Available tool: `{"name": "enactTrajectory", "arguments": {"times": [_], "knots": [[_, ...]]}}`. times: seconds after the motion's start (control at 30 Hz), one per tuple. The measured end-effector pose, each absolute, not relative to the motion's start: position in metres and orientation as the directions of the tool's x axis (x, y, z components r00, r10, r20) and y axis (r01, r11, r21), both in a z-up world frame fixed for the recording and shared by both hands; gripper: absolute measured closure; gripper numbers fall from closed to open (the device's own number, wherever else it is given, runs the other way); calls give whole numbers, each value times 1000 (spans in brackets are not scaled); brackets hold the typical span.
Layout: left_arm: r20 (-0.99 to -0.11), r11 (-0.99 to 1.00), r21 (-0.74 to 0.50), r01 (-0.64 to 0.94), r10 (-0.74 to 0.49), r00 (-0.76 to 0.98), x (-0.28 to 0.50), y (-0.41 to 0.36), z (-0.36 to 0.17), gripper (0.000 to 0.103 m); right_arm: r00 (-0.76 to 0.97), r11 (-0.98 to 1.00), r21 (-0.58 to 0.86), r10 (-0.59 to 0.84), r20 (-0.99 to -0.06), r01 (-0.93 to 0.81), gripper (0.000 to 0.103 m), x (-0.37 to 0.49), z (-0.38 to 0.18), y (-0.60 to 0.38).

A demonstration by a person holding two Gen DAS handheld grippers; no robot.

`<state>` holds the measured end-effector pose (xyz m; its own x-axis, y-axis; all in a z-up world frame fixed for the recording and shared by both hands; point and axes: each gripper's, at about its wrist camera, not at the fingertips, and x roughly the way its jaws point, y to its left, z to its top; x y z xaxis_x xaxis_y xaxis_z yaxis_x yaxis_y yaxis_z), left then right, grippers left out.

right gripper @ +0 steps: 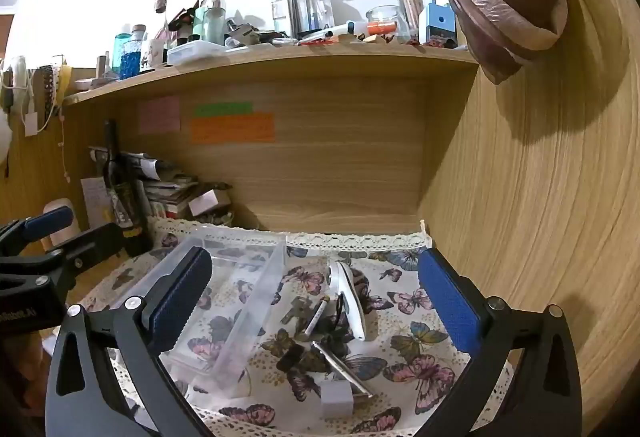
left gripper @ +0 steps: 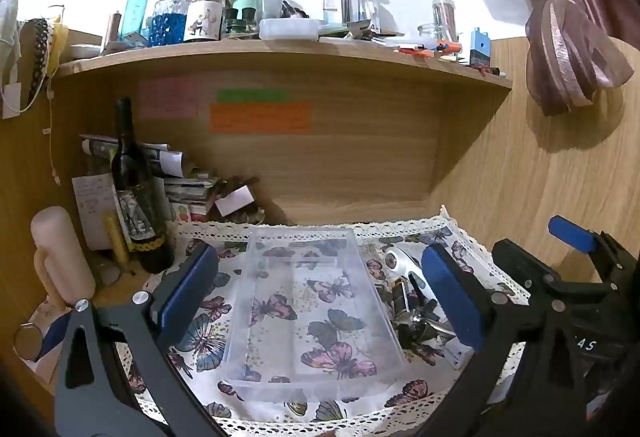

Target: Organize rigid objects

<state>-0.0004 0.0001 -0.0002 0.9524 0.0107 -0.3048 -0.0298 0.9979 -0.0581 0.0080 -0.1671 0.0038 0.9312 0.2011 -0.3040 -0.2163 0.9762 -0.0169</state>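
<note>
A clear plastic box (left gripper: 316, 313) lies empty on a butterfly-print cloth (left gripper: 280, 409); it also shows in the right wrist view (right gripper: 240, 301). To its right lies a heap of small objects: a white curved tool (right gripper: 352, 297), a metal rod (right gripper: 340, 365), a pen-like stick (right gripper: 316, 317), a small black piece (right gripper: 290, 355) and a grey block (right gripper: 337, 397). My left gripper (left gripper: 320, 293) is open and empty, its fingers on either side of the box. My right gripper (right gripper: 316, 301) is open and empty above the heap.
A dark wine bottle (left gripper: 136, 197), a pale candle (left gripper: 60, 253) and stacked papers (left gripper: 184, 181) stand at the left. A wooden back panel with sticky notes (left gripper: 260, 117) and a crowded shelf (left gripper: 280, 49) rise behind. A wooden wall (right gripper: 540, 197) is on the right.
</note>
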Motion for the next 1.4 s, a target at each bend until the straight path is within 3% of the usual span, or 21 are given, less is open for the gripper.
{"name": "enactTrajectory", "arguments": {"times": [1.4], "knots": [[-289,997,-71,-15,-6,957,2,1,3,0,934,975,-41,198,-296,-220,0,7,7,-161]]}}
